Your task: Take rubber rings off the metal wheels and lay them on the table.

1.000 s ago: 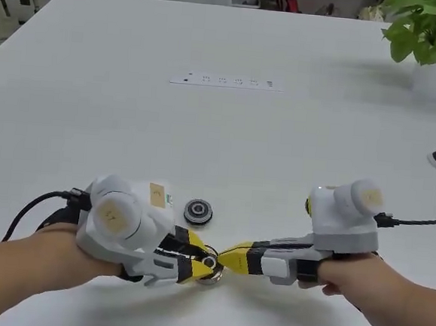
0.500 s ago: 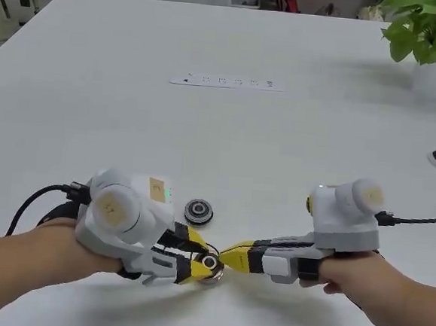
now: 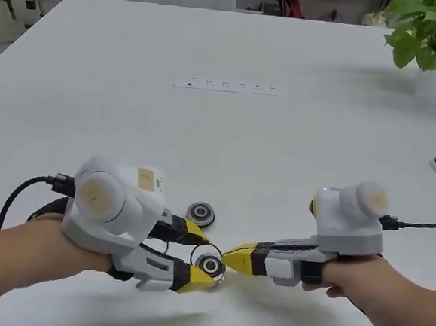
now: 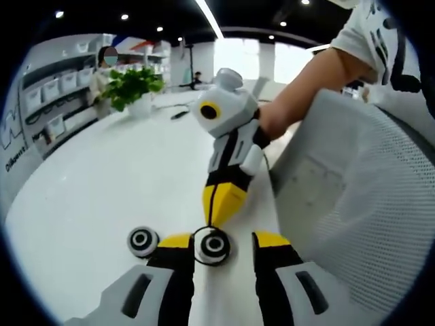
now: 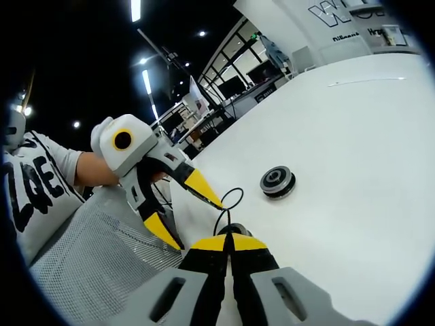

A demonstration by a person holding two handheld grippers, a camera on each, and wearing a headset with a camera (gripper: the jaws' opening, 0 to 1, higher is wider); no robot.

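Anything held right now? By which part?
Right gripper pinches the rubber ring by a short stretch of its loop. Left gripper is open around the wheel, holding nothing.

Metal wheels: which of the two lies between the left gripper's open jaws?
The nearer wheel, at the right gripper's tip; the other wheel lies apart on the table, outside those jaws.

2 metal wheels, 2 grippers
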